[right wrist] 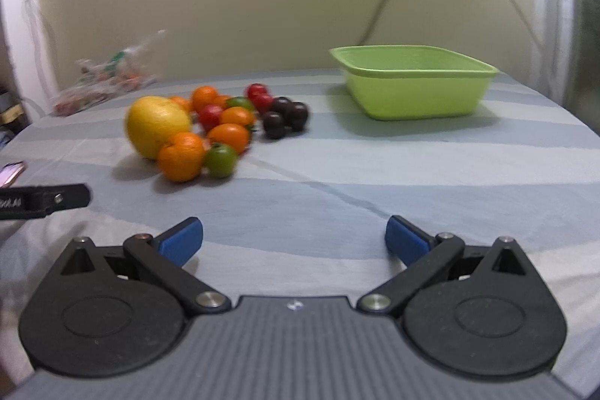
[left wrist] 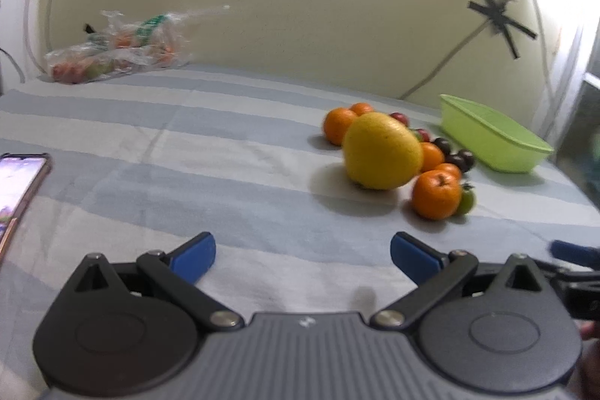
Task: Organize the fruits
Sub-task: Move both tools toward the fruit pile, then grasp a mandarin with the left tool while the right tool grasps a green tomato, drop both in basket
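left gripper [left wrist: 303, 255]: jaws wide apart, empty, low over the striped cloth [left wrist: 187, 175], near edge of the scene; the fruit sits ahead and to its right.
right gripper [right wrist: 293, 238]: jaws wide apart, empty; fruit ahead-left, tub ahead-right.
fruit pile: one tight cluster on the cloth, mid-distance, left of the green tub [right wrist: 412, 81] and clearly apart from it; nothing visible inside the tub from these angles.
big yellow fruit [right wrist: 157, 124]: left end of the pile, touching the oranges. Probably the heaviest piece, with a firm, smooth rind; likely too wide for a secure pinch unless the jaws are fully spread. Best taken across the middle, from above; could roll.
oranges [right wrist: 182, 156]: several, the nearest at the front of the pile. Firm, slightly textured skin, should grip well. Take across the widest part. This looks like the easiest first pick, being nearest and exposed.
green tomato [right wrist: 221, 159]: touching the front orange on its right. Small, smooth, likely slippery; light squeeze.
red tomatoes [right wrist: 258, 96]: far side of the pile, partly boxed in by the oranges. Thin skin, bruise easily.
dark round fruits [right wrist: 285, 115]: right edge of the pile, nearest the tub; the kind is unclear. Small, will probably roll if nudged.
risk: the pieces touch, so pulling one may scatter the rest on the soft cloth.
other: phone [left wrist: 18, 190] at near left, plastic bag [left wrist: 112, 51] of produce at far left, both well apart from the pile.
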Demonstrator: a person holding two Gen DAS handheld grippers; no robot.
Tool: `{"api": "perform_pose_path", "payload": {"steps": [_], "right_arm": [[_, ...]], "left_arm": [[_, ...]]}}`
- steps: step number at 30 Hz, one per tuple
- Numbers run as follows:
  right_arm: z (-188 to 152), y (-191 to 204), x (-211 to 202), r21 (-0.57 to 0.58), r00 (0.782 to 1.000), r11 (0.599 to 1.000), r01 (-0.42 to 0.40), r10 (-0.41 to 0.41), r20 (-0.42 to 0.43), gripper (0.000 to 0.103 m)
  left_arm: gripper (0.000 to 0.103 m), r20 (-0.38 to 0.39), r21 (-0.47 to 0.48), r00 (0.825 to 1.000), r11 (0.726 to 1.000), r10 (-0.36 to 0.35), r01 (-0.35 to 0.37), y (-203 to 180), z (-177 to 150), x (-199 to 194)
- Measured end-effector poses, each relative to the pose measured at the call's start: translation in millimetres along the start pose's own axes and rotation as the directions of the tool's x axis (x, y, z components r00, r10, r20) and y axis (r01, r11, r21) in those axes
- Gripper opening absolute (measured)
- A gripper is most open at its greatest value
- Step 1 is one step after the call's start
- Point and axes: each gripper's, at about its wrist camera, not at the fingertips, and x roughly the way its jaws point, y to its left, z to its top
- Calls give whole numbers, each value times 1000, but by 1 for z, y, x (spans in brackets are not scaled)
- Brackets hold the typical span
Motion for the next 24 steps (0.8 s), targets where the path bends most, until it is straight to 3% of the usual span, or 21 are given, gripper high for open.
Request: {"api": "perform_pose_path", "payload": {"steps": [1, 4, 9, 10, 12, 14, 17, 19, 22, 23, 24], "right_arm": [[0, 2, 0, -9, 1000, 1000, -18, 18, 5, 103], [3, 8, 2, -66, 997, 995, -72, 73, 4, 87], [16, 21, 15, -255, 992, 958, -128, 126, -22, 58], [20, 19, 19, -281, 989, 949, -145, 140, -36, 56], [27, 16, 26, -318, 983, 930, -185, 176, -57, 52], [35, 12, 36, -328, 973, 916, -232, 216, -84, 52], [45, 4, 49, -322, 952, 896, -306, 283, -119, 51], [49, 1, 54, -320, 936, 879, -353, 324, -141, 51], [51, 0, 53, -348, 916, 848, -401, 365, -165, 51], [49, 1, 52, -363, 909, 833, -417, 382, -168, 48], [49, 1, 51, -368, 900, 821, -436, 401, -172, 41]], "left_arm": [[103, -3, 3, 1000, 1000, -27, 27, 0, 1, 0], [101, 6, 30, 993, 993, -115, 115, -7, 10, -2], [84, -9, 128, 962, 954, -271, 270, -41, 31, 2], [80, -30, 149, 956, 945, -291, 292, -48, 33, 7], [67, -77, 180, 951, 934, -298, 307, -60, 34, 18], [66, -116, 186, 952, 935, -283, 301, -67, 34, 32], [65, -125, 131, 955, 950, -267, 283, -64, 39, 45], [63, -149, 59, 940, 946, -307, 319, -58, 44, 52], [51, -164, 1, 929, 942, -331, 336, -55, 44, 60], [43, -160, -5, 934, 947, -319, 322, -54, 42, 62], [42, -153, 1, 940, 951, -306, 309, -54, 41, 64]]}}
